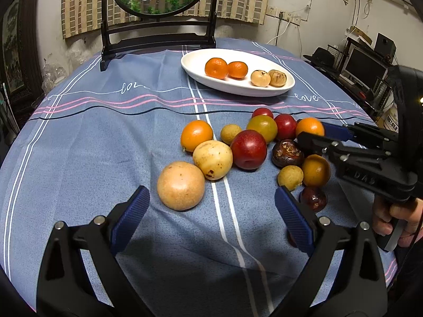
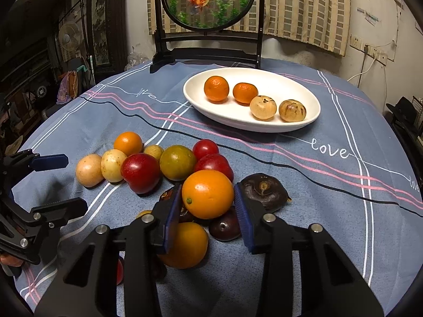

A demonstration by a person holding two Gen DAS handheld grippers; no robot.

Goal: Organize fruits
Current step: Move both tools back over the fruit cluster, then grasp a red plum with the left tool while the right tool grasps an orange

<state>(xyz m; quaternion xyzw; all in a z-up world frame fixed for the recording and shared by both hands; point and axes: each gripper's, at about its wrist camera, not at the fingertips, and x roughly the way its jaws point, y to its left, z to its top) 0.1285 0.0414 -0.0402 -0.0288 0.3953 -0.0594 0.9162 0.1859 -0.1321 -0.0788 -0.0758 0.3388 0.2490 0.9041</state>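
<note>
A heap of loose fruit lies on the blue tablecloth: oranges, red plums (image 1: pixel 248 149), pale yellow fruit (image 1: pixel 212 159), small tan ones and dark water chestnuts (image 2: pixel 264 191). My right gripper (image 2: pixel 208 198) has both blue pads pressed against the sides of one orange (image 2: pixel 207 194) at the right of the heap; the same orange (image 1: pixel 309 126) shows in the left wrist view between the right gripper's (image 1: pixel 317 133) fingers. My left gripper (image 1: pixel 211 195) stands open near the table's front, with a round tan fruit (image 1: pixel 181 185) just ahead of its left finger, not touched.
A white oval plate (image 1: pixel 193 63) at the back holds two mandarins (image 2: pixel 216 89) and two pale brown fruits (image 2: pixel 263 107). Behind it stands a black-framed round goldfish screen (image 2: pixel 208 52). A hand (image 1: pixel 388 216) holds the right gripper's grip. Bare cloth lies left of the heap.
</note>
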